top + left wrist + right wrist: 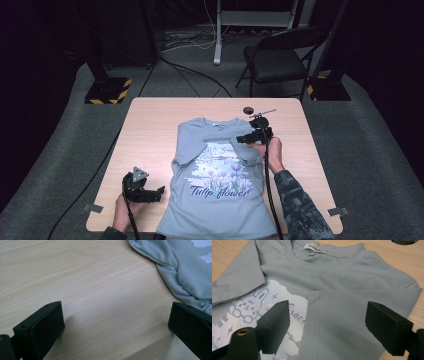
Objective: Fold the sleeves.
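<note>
A: While the high view shows the T-shirt (217, 172) flat mid-table, right sleeve folded inward, the right gripper (248, 138) hovers over that sleeve. Next?

B: Lift clear without dragging cloth. The left gripper (152, 195) waits on bare table (150, 130) near the shirt's left edge.

A: Left gripper view?

B: Jaws wide, nothing between; the hem (175, 287) is cut off.

A: Right gripper view?

B: Jaws wide above the folded sleeve (337, 322), empty. The dark thing (403, 241) far right is unclear.

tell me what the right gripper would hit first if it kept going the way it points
Probably the folded-in sleeve of the grey t-shirt: it lies right ahead between the open right gripper jaws, though depth is hard to judge.
</note>
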{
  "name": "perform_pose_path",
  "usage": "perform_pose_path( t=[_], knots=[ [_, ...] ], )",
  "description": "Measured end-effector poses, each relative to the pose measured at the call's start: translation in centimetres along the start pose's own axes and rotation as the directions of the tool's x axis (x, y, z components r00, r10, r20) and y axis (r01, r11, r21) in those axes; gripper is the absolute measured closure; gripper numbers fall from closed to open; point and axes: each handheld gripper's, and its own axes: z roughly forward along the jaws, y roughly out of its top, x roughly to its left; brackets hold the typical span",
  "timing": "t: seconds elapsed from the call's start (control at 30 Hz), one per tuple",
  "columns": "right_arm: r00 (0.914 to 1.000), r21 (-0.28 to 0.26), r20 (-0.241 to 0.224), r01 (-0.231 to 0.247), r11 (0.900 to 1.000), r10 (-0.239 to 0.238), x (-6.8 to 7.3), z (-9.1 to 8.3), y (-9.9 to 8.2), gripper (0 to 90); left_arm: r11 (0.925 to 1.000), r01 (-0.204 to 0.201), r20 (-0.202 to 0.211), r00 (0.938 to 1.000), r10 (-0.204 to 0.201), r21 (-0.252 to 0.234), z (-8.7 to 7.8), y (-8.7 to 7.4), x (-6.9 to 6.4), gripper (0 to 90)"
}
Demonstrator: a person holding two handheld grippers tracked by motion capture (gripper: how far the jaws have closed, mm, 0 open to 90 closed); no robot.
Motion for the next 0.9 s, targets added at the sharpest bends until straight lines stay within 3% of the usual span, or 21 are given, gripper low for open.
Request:
perform_pose_path(
  t=[0.23, 0.9],
  knots=[
    [0.9997, -0.029, 0.007, 0.022, 0.9994, -0.022, -1.0, -1.7, -1.5, 10.4, 1.0, 0.0, 0.0, 1.0, 0.0, 0.0, 0.0, 0.0, 0.0, 0.0],
    [0.9983, -0.099, 0.058, 0.004, 0.9951, 0.002, -3.5, -7.1, -6.5, 8.1, 1.0, 0.0, 0.0, 1.0, 0.0, 0.0, 0.0, 0.0, 0.0, 0.0]
  ],
)
